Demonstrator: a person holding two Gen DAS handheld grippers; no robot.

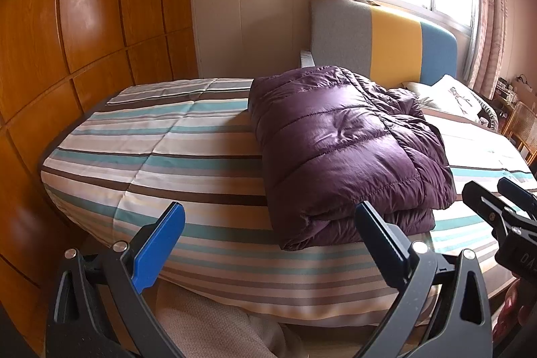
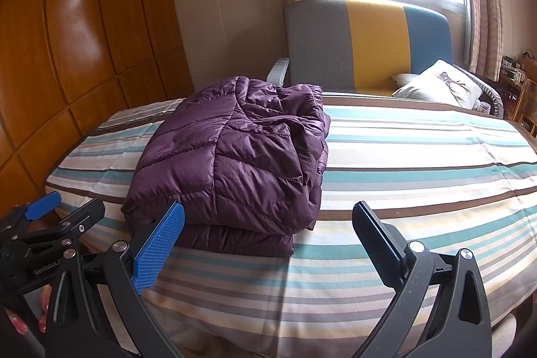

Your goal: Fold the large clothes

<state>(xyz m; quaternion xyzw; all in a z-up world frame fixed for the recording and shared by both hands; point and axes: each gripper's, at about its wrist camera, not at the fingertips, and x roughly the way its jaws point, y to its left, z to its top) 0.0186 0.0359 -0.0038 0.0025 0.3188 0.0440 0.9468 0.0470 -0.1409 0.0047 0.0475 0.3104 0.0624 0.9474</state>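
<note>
1. The glossy purple quilted down jacket is seen lying folded into a thick bundle on the striped bed cover, toward the left side of the bed and close to its near edge
2. The left gripper is held released, its jaws spread wide and nothing between them, just short of the near edge of the bed, in front of the bundle
3. The right gripper is likewise held released and empty, off the near edge, with the bundle just beyond its blue-padded left finger
4. The garment is judged light, soft, puffy and compressible; its shiny shell is expected to be slippery, and trapped air may spring the layers apart
5. Should a further fold or tidying be required, hold is best taken at the stacked near edge, with all layers pinched together along a stitched seam
</note>
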